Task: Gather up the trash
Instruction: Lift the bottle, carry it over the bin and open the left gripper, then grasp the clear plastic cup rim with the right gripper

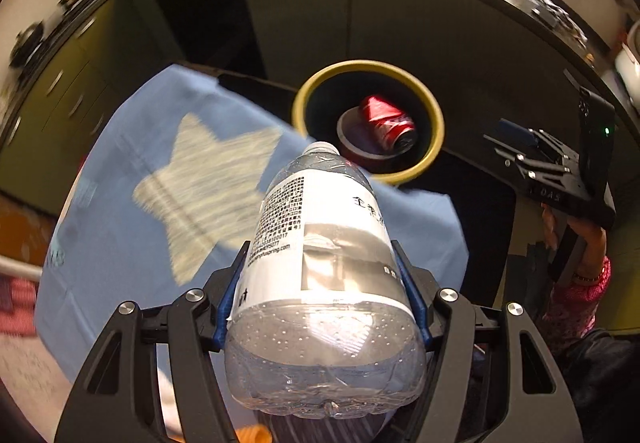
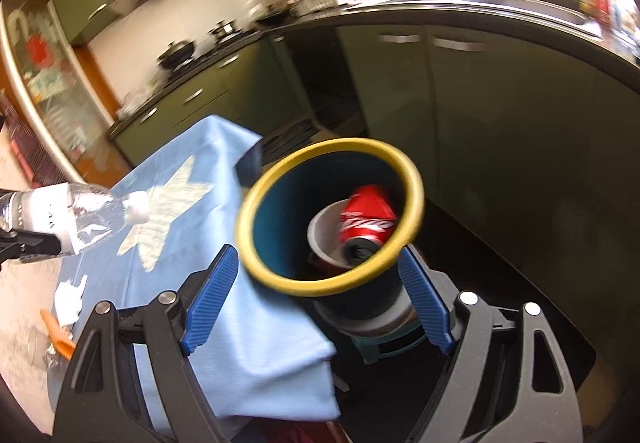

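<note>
My left gripper [image 1: 320,247] is shut on a clear plastic bottle [image 1: 320,263] with a white label, its cap aimed at a yellow-rimmed dark bin [image 1: 436,123]. A crushed red can [image 1: 388,123] lies in a red cup [image 1: 360,151] inside the bin. In the right wrist view the bottle [image 2: 80,211] comes in from the left edge. My right gripper [image 2: 316,259] stands open and the bin [image 2: 248,219], with the can [image 2: 368,219], shows between and beyond its blue pads [image 2: 208,299]. In the left wrist view the right gripper [image 1: 500,143] is off to the bin's right, apart from it.
A blue cloth with a pale star [image 2: 240,343] covers the table beside the bin. A crumpled tissue [image 2: 70,299] and an orange ridged scrap [image 2: 58,331] lie at its left. The bin rests on a teal stool [image 2: 384,347]. Green cabinets [image 2: 480,123] stand behind.
</note>
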Available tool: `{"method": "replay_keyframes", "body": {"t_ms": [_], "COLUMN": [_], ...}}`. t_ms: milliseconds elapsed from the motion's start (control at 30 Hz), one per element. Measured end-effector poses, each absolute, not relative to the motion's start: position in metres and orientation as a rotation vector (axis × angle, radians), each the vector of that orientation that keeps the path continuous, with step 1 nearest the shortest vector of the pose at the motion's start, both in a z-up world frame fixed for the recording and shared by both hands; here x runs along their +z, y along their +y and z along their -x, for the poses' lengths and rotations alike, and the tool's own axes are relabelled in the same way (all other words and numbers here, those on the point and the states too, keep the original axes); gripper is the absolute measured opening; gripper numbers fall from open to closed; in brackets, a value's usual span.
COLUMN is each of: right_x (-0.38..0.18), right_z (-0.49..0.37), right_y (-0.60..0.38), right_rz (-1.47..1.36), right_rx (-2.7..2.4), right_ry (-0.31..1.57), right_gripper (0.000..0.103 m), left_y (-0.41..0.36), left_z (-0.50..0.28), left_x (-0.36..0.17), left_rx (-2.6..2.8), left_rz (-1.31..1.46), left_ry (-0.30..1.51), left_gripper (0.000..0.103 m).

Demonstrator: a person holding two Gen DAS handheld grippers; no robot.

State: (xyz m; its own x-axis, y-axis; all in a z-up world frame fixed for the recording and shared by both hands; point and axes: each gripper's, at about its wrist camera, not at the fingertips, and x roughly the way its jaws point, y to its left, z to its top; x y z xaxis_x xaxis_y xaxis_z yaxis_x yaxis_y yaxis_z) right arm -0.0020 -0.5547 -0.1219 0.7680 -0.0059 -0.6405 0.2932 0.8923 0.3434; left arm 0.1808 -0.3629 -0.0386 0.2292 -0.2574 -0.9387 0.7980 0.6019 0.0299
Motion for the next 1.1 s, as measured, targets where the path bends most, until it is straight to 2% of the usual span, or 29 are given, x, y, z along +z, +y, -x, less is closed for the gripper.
{"method": "replay_keyframes", "body": {"t_ms": [133, 300, 333, 400, 500, 600, 767, 1100], "right_x": [-0.129, -0.140, -0.142, -0.145, -0.147, -0.148, -0.150, -0.137], "right_z": [0.012, 0.017, 0.017, 0.019, 0.020, 0.019, 0.015, 0.009], "right_y": [-0.575, -0.588, -0.590, -0.592, -0.592, -0.592, -0.588, -0.562], "right_rz": [-0.483, -0.519, -0.526, -0.536, -0.541, -0.538, -0.545, -0.494], "right_rx": [-0.214, -0.235, -0.238, -0.239, -0.232, -0.228, -0.212, -0.153], "right_ry": [0.674, 0.681, 0.684, 0.686, 0.686, 0.689, 0.689, 0.685], "right_gripper": [0.078, 0.078, 0.078, 0.078, 0.078, 0.078, 0.078, 0.078], "left_y": [-0.421, -0.482, -0.492, -0.507, -0.514, -0.503, -0.464, -0.332], "left_z": [-0.197, -0.226, -0.233, -0.244, -0.255, -0.252, -0.236, -0.199], "left_x": [-0.051, -0.091, -0.100, -0.113, -0.120, -0.106, -0.065, 0.022], "left_rx": [-0.835, -0.829, -0.815, -0.784, -0.757, -0.768, -0.777, -0.734], "left_rz": [-0.607, -0.600, -0.595, -0.584, -0.544, -0.501, -0.444, -0.257], "left_ry": [1.114, 1.153, 1.148, 1.124, 1.108, 1.114, 1.079, 0.917], "left_gripper": [0.065, 0.065, 0.066, 0.076, 0.078, 0.078, 0.085, 0.095]}}
